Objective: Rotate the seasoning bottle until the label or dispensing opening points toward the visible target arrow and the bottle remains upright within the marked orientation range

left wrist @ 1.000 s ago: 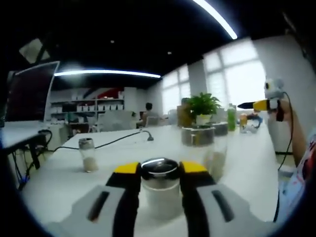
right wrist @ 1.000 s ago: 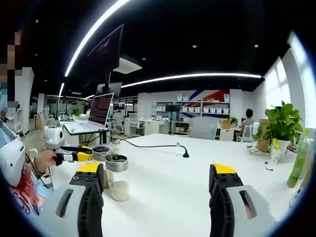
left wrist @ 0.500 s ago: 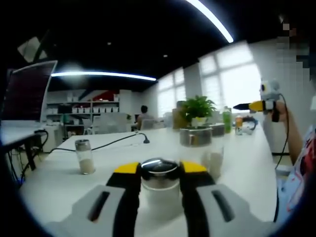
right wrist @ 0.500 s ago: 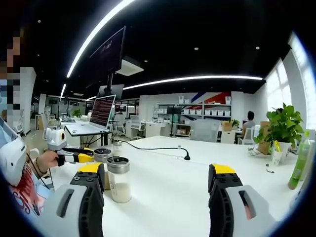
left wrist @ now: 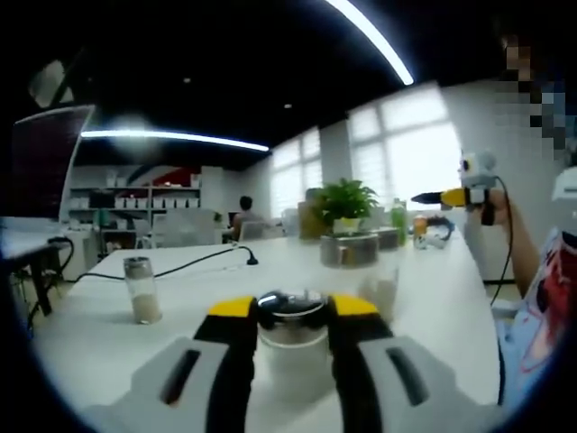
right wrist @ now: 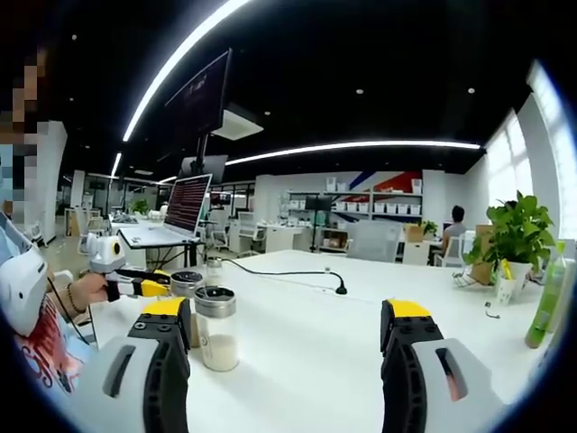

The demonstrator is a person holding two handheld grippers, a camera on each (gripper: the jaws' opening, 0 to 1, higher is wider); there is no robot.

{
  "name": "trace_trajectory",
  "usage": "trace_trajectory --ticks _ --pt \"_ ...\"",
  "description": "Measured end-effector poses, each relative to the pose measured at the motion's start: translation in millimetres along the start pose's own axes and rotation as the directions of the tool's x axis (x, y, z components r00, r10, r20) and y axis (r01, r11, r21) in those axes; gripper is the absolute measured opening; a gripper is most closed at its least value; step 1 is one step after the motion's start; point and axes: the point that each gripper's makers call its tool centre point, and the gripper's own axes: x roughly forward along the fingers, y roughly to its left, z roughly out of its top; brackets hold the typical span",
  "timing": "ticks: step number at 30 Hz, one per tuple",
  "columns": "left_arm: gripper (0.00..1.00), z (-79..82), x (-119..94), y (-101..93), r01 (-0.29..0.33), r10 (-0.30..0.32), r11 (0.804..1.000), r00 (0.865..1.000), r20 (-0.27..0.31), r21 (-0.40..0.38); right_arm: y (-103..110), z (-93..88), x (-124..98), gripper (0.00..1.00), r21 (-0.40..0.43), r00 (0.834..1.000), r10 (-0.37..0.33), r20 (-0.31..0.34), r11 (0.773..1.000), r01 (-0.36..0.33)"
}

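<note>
Clear seasoning bottle (left wrist: pixel 293 338) — metal-lidded, white powder, upright — on the white table (left wrist: pixel 433 298)

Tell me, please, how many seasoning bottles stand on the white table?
3. The gripped bottle sits between the left gripper fingers; the lone bottle stands left, by the cable; the blurred bottle stands right, beyond. Another may hide behind it.

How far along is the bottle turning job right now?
Done: the left gripper is shut on a seasoning bottle standing upright on the white table. In hand: that grip; how far the bottle has turned cannot be told. The right gripper is open and holds nothing. Left: lining it up; no arrow or label is visible to check against.
</note>
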Motion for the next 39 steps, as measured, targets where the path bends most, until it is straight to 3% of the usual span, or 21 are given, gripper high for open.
trace_trajectory --ticks 13,21,32,39 --pt "0.32 -0.1 2.2 -0.8 0.098 -0.098 0.995 0.995 -0.015 0.001 0.6 -5.8 1.7 0.88 0.016 1.000 0.009 -0.021 1.000 -0.009" --pt "0.32 -1.4 4.2 -1.1 0.173 -0.173 0.985 0.984 -0.041 -0.005 -1.3 -6.6 -0.4 0.88 0.016 1.000 0.003 -0.024 1.000 -0.003" --pt "0.32 -2.0 5.1 -1.8 0.230 -0.230 0.973 0.972 -0.053 -0.011 -2.3 -8.1 -0.9 0.87 0.009 1.000 0.003 -0.031 1.000 -0.003" --pt "0.32 -2.4 6.3 -1.0 0.285 -0.286 0.958 0.957 -0.055 -0.025 -2.9 -8.7 -1.1 0.87 0.007 0.999 0.001 -0.034 1.000 0.000"
